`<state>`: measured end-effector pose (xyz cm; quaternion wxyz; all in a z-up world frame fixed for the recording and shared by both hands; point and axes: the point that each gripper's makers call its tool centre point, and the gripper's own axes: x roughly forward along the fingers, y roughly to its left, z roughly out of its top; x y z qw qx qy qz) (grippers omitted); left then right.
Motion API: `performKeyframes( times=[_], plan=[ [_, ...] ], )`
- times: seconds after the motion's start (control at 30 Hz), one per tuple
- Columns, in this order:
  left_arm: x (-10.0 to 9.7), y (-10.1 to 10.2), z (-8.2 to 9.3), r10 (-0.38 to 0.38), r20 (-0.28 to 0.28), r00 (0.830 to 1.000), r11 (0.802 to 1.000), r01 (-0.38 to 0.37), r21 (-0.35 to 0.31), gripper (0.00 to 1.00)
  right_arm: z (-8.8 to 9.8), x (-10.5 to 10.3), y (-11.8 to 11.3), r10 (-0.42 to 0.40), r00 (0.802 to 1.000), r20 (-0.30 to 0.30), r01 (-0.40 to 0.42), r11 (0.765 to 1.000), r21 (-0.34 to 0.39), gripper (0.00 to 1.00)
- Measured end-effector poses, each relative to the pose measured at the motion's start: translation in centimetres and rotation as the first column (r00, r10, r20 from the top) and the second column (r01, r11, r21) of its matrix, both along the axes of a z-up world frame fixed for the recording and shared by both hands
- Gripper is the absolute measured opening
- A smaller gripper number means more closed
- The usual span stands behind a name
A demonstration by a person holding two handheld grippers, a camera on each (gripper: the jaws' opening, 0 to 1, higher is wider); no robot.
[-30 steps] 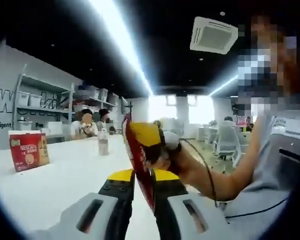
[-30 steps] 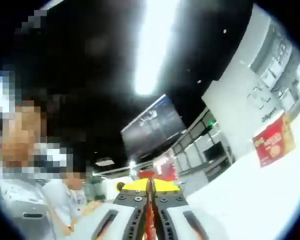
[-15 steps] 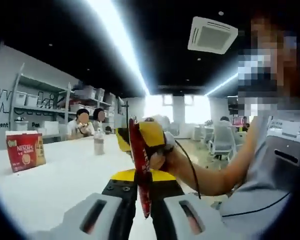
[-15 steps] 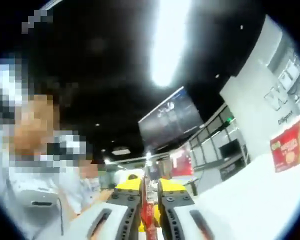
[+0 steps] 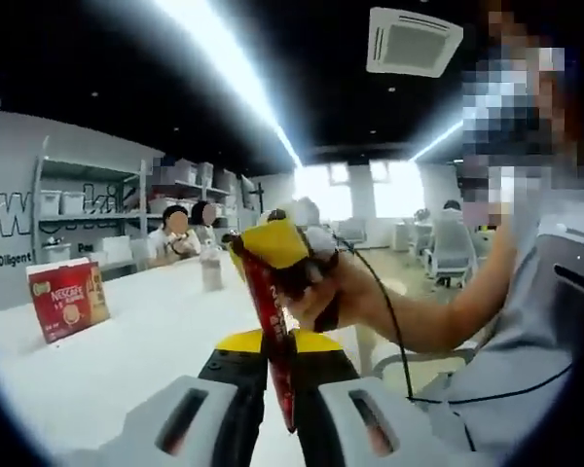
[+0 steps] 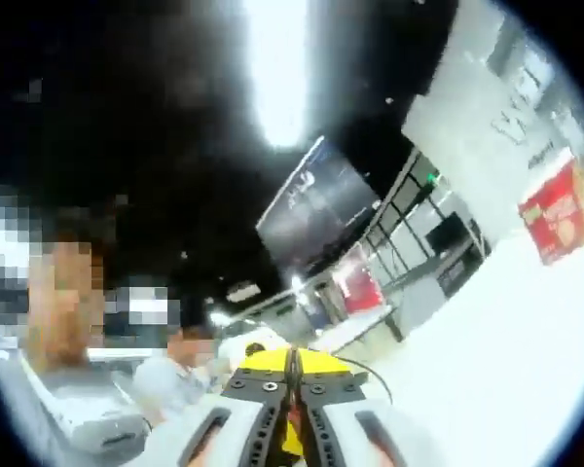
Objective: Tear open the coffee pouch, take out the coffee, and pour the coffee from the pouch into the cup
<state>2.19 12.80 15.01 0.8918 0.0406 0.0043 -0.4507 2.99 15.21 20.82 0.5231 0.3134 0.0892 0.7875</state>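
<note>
- In the left gripper view, our left gripper [image 5: 280, 384] clamps its jaws on the lower part of the red coffee pouch [image 5: 270, 321], which rises straight ahead between them.
- Our right gripper [image 5: 284, 255], yellow-tipped, comes in just beyond and bites the pouch's upper end; the hand [image 5: 343, 297] holding it and its dark cable [image 5: 389, 321] block the right side of the scene ahead.
- In the right gripper view, the right gripper [image 6: 292, 394] has its jaws pressed together on a thin red-and-yellow edge of the pouch [image 6: 293, 431].
- Left of our left gripper, a red coffee box [image 5: 68, 300] stands on the white table [image 5: 127, 350]; in the right gripper view it sits far right [image 6: 560, 209].
- Ahead of the left gripper, past the pouch, a small bottle [image 5: 211, 272] stands on the table; two seated people [image 5: 175, 238] and wall shelves [image 5: 88, 199] lie beyond.
- A ceiling light strip [image 5: 229, 73] and an air-conditioning vent [image 5: 411, 41] hang overhead.
</note>
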Motion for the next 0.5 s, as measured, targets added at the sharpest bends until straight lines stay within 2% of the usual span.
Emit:
performKeyframes(
  times=[0.03, 0.07, 0.13, 0.17, 0.23, 0.3, 0.43, 0.5],
  plan=[
    [0.0, 0.1, 0.0, -0.001, -0.020, 1.000, 1.000, 0.000, -0.016, 0.10, 0.0, 0.0, 0.0, -0.014, 1.000, 0.028, 0.013, 0.999, 0.030, 0.04],
    [0.0, 0.3, -0.3, -0.001, -0.054, 0.999, 1.000, 0.000, -0.022, 0.10, -0.4, -0.1, 0.0, -0.049, 0.995, 0.087, 0.047, 0.999, 0.021, 0.05],
    [0.3, 0.6, -0.7, -0.001, -0.071, 0.997, 1.000, -0.001, -0.025, 0.10, -0.9, -0.1, 0.0, -0.113, 0.977, 0.179, 0.116, 0.993, -0.004, 0.08],
    [0.3, 0.7, -0.6, -0.003, -0.084, 0.996, 0.999, -0.001, -0.051, 0.10, -1.5, -0.1, 0.2, -0.161, 0.955, 0.250, 0.179, 0.982, -0.051, 0.10],
    [0.4, 0.8, -0.6, -0.007, -0.093, 0.996, 0.998, 0.001, -0.059, 0.10, -2.1, -0.3, 0.3, -0.206, 0.914, 0.350, 0.255, 0.962, -0.099, 0.13],
    [0.7, 1.1, -0.5, 0.024, -0.091, 0.996, 0.998, -0.029, -0.052, 0.10, -2.2, 0.0, 0.2, -0.284, 0.855, 0.433, 0.366, 0.923, -0.118, 0.13],
    [1.6, 1.9, -0.5, 0.108, -0.084, 0.991, 0.993, -0.111, -0.029, 0.10, -2.4, 0.2, -0.3, -0.371, 0.688, 0.623, 0.556, 0.821, -0.126, 0.13],
    [1.8, 2.0, -0.5, 0.143, -0.074, 0.987, 0.990, -0.144, -0.010, 0.10, -2.4, 0.0, -0.3, -0.370, 0.637, 0.677, 0.596, 0.792, -0.129, 0.13]
  ],
)
